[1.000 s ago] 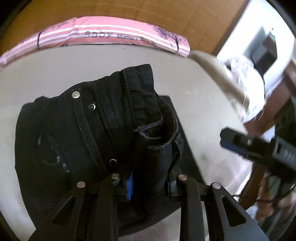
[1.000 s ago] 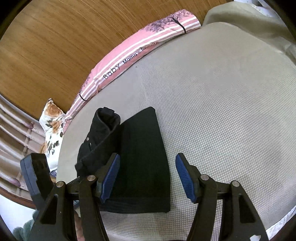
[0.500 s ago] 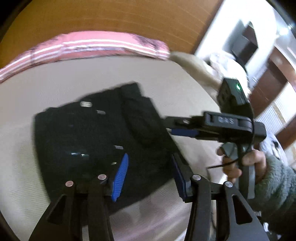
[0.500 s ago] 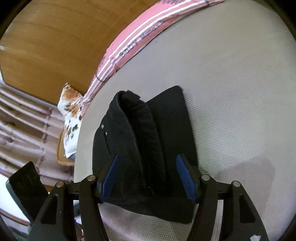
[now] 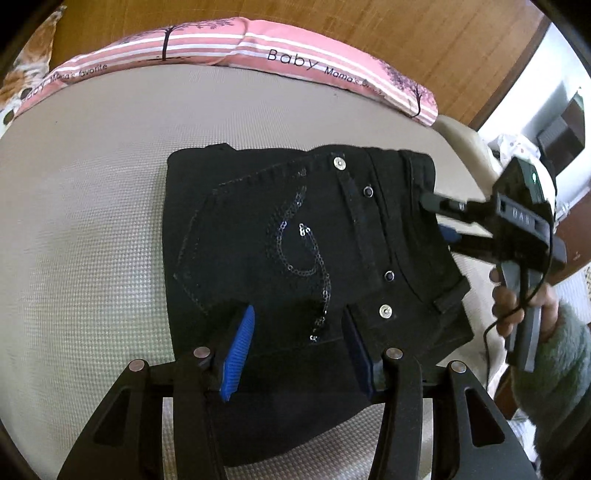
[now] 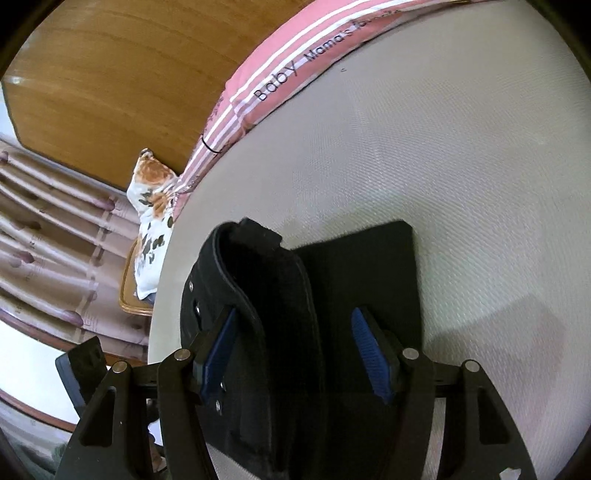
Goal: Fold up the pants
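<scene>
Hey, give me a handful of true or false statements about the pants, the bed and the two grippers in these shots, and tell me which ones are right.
1. The black pants lie folded on a beige bed cover. True.
2. The left gripper is clamped shut on the pants. False: its blue pads stand apart above the fabric, pressing on nothing.
3. A pink striped pillow lies along the far edge of the bed cover, by a wooden headboard. True.
4. The pants are blue with no decoration. False: they are black, with a sequin pattern and metal studs.
5. The right gripper is open, with the thick rolled waist edge of the pants between its fingers. True.
</scene>
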`<state>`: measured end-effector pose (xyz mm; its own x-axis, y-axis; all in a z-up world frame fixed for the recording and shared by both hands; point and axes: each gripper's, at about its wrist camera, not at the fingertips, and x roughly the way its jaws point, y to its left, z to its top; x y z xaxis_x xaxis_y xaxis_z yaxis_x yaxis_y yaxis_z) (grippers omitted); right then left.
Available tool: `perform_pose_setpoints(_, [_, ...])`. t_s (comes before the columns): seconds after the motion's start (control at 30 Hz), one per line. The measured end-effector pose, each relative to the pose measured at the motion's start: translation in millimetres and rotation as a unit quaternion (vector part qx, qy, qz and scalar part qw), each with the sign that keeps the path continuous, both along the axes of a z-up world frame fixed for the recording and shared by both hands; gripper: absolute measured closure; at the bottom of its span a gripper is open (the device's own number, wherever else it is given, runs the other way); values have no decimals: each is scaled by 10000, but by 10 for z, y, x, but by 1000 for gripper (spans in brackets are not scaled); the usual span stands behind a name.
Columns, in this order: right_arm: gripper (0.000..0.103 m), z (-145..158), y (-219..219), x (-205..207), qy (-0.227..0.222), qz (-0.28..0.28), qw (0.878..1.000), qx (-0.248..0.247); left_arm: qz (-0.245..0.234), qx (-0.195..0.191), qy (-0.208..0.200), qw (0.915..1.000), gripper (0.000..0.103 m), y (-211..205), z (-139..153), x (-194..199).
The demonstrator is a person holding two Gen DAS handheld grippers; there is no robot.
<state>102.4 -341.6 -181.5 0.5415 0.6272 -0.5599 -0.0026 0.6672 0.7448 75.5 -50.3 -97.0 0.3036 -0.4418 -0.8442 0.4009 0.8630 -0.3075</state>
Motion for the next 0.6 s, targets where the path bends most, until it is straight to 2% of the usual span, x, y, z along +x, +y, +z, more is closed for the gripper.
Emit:
perform_pose_setpoints(0.07, [44, -17, 10, 44, -82, 80, 9999, 128, -28, 51, -29, 10000, 53, -25, -23, -3])
perform_pose_setpoints(0.1, [50, -31, 23, 56, -116, 148, 9996, 225, -38, 63, -43, 10000, 52, -34, -27, -5])
perform_pose_setpoints(0.17, [54, -69, 50, 72, -97, 289, 9987, 414, -36, 52, -48, 10000, 52, -25, -26, -7])
perform_pose_setpoints(0.33, [56, -89, 136, 40, -160, 698, 9965, 429, -33, -1, -46, 10000, 52, -34, -57, 18])
perform_pose_setpoints(0.4, [59, -98, 139, 55, -126, 689, 9965, 462, -34, 10, -74, 10000, 51, -38, -57, 7])
perform_pose_setpoints(0.43, [63, -107, 136, 63, -76, 626, 9966, 539, -35, 11, -90, 10000, 50, -46, -59, 8])
perform_pose_setpoints(0.47, [74, -113, 136, 64, -40, 574, 9964, 619, -33, 18, -95, 9999, 50, -58, -60, 12])
perform_pose_setpoints(0.5, [79, -115, 158, 53, 13, 518, 9959, 742, -32, 23, -92, 10000, 50, -58, -57, 15])
perform_pose_setpoints(0.6, [88, -25, 179, -36, -1, 247, 9970, 737, 21, -60, -23, 10000, 50, -20, -21, 37])
